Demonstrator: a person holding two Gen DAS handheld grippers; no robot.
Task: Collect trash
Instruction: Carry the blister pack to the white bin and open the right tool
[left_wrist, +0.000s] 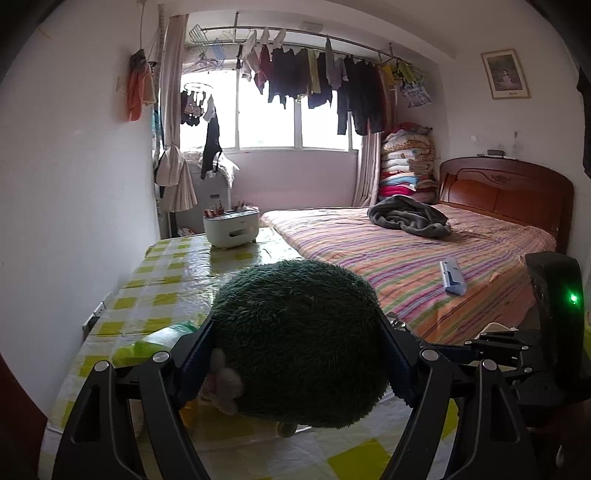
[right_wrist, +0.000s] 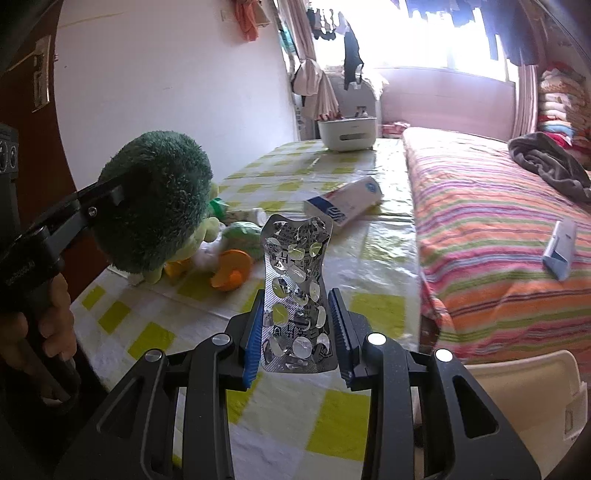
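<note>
Blister pack, silver foil with its pockets burst and empty, is standing upright in my right gripper; the blue pads are pinching its side edges, near the table's front edge. I am reading it as trash in transit. My left gripper is clamping wide around a green plush toy, lifted off the checked table, probably to uncover the litter behind it: an orange peel and a white carton farther right.
</note>
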